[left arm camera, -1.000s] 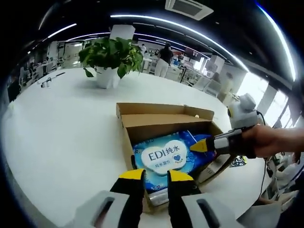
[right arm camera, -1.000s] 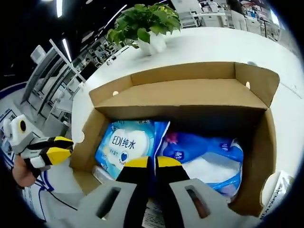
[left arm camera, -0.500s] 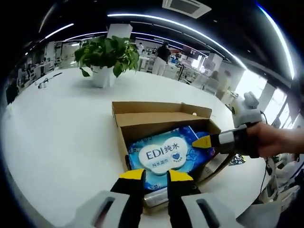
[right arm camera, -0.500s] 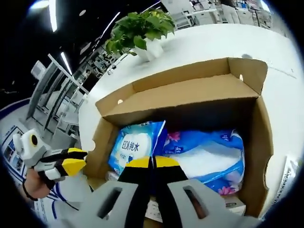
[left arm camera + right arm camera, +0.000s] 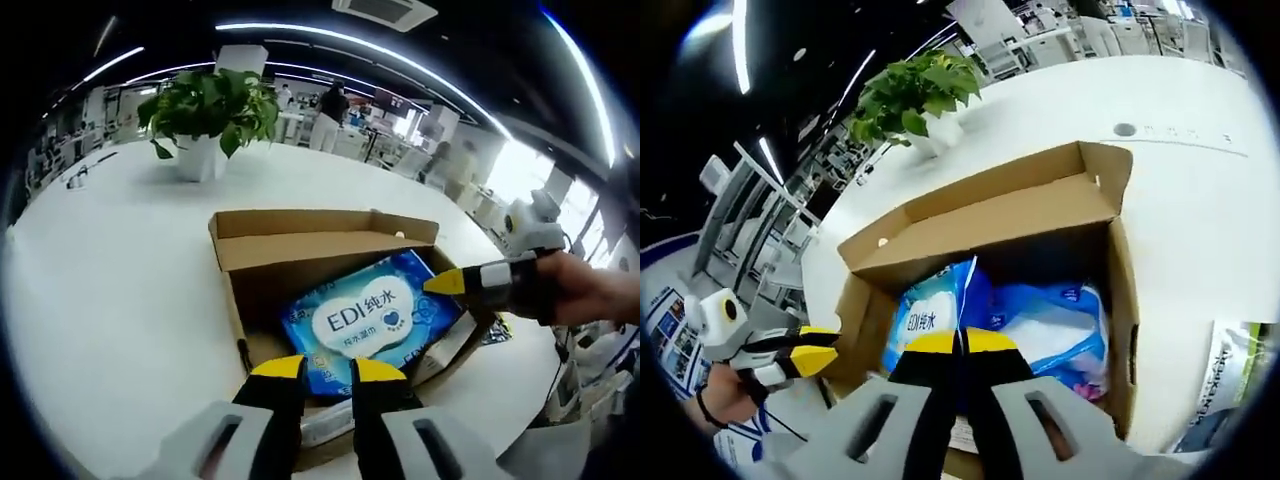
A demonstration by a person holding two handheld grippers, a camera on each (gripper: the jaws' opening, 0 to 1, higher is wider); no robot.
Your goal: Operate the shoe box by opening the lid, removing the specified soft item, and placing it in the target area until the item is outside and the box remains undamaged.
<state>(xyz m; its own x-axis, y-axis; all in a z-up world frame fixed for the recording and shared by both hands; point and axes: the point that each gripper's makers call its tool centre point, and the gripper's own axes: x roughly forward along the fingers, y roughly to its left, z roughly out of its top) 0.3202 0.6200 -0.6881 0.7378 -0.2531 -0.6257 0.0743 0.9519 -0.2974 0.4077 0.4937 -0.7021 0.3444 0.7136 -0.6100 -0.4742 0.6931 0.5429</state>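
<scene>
The brown shoe box stands open on the white table, its lid flap folded back. Inside lies a blue and white wipes pack marked EDI, tilted up on one edge. My right gripper is shut on that pack's edge, and it enters the left gripper view from the right. My left gripper hovers at the box's near wall, jaws a little apart and holding nothing. It also appears beside the box in the right gripper view. A second blue soft pack lies in the box.
A potted green plant stands on the table beyond the box. A printed leaflet lies on the table beside the box. Bare white table surrounds the box. A person stands far behind.
The right gripper has drawn back and up with the wipes pack, which now stands more on edge and is turned in the box. The left gripper's jaws stay as they were.
</scene>
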